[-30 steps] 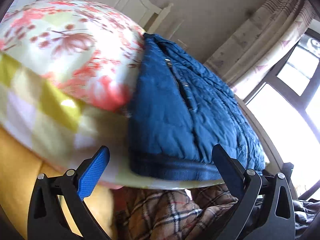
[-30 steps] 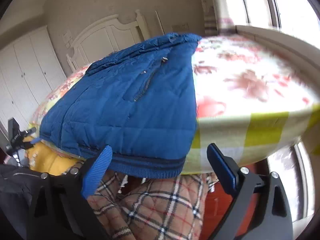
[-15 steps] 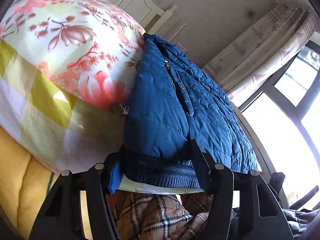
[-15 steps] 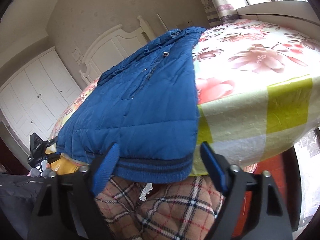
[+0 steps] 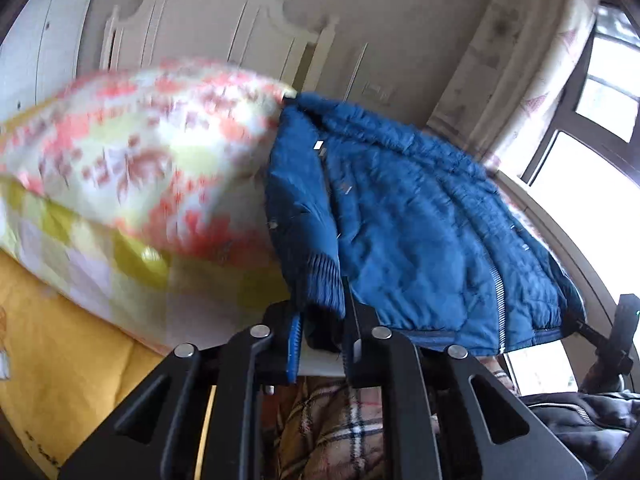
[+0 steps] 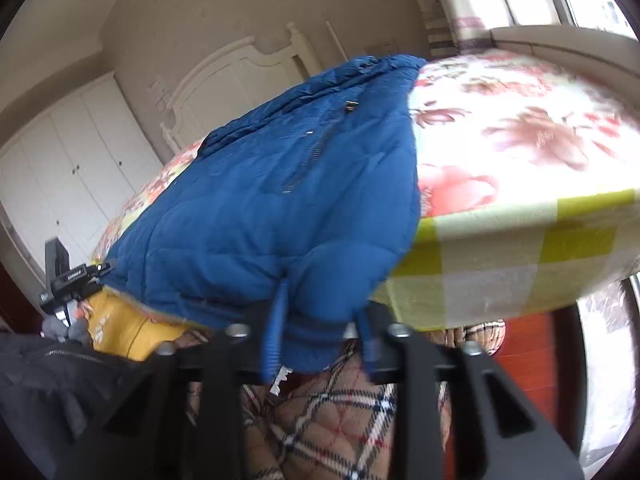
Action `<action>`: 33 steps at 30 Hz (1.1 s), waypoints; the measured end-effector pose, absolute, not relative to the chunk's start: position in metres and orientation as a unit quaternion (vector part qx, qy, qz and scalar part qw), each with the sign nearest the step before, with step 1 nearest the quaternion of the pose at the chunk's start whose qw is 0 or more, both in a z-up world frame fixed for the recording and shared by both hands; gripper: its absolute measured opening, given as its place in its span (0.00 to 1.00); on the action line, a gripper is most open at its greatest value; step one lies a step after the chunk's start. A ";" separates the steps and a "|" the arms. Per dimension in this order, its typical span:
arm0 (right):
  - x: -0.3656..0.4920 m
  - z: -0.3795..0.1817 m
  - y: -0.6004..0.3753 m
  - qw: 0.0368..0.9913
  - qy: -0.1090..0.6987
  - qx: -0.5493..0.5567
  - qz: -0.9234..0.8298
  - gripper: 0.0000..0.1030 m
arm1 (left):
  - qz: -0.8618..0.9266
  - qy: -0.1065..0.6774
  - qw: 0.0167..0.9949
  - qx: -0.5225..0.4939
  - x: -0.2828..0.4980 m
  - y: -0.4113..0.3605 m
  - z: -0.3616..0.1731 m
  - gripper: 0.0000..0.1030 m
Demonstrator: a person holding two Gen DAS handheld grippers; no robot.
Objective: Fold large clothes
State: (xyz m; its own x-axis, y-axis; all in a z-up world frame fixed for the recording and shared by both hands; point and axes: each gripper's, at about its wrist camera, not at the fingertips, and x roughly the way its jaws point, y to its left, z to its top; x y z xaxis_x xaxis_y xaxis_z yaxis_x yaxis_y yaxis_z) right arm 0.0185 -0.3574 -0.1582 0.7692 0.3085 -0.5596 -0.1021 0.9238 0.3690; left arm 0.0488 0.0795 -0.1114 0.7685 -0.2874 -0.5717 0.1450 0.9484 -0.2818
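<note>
A blue quilted jacket [image 5: 420,232] lies on the bed's floral sheet [image 5: 140,152], its ribbed hem hanging over the near edge. My left gripper [image 5: 320,320] is shut on the hem's left corner, which is lifted and bunched between the pads. In the right wrist view the jacket [image 6: 280,200] covers the left of the sheet [image 6: 520,140]. My right gripper [image 6: 320,320] pinches the hem's right corner, its jaws closing on the cloth. Each view shows the other gripper small at the hem's far end.
A white headboard [image 5: 224,28] and white wardrobe doors [image 6: 68,160] stand behind the bed. Curtain and bright window [image 5: 580,92] are to the right. Plaid quilted fabric [image 6: 340,412], a yellow cover [image 5: 60,360] and a dark garment [image 6: 44,384] sit below the bed edge.
Both grippers went from wide open in front of the hem to clamped on it. The left one has risen, lifting and bunching its corner of the jacket.
</note>
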 end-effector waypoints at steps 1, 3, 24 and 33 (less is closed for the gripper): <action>0.013 -0.146 -0.352 0.931 0.317 0.145 0.104 0.14 | -0.124 0.307 0.936 -0.117 0.047 0.079 -0.099 0.11; 0.005 -0.121 -0.343 0.940 0.295 0.135 0.103 0.11 | -0.148 0.277 0.940 -0.132 0.054 0.077 -0.070 0.11; 0.390 -0.008 -0.432 0.923 0.302 0.238 0.001 0.11 | -0.028 0.362 0.909 -0.204 0.470 0.076 -0.019 0.06; 0.384 -0.059 -0.471 0.911 0.348 0.219 0.015 0.54 | -0.107 0.392 0.896 -0.179 0.449 0.131 -0.057 0.75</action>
State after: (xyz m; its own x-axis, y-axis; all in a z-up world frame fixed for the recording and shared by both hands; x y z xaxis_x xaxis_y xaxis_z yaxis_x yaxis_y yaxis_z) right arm 0.3836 -0.4711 -0.0590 0.7570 0.1791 -0.6284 0.1256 0.9039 0.4090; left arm 0.4492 0.1312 -0.0574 0.6693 -0.3324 -0.6645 0.0511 0.9128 -0.4052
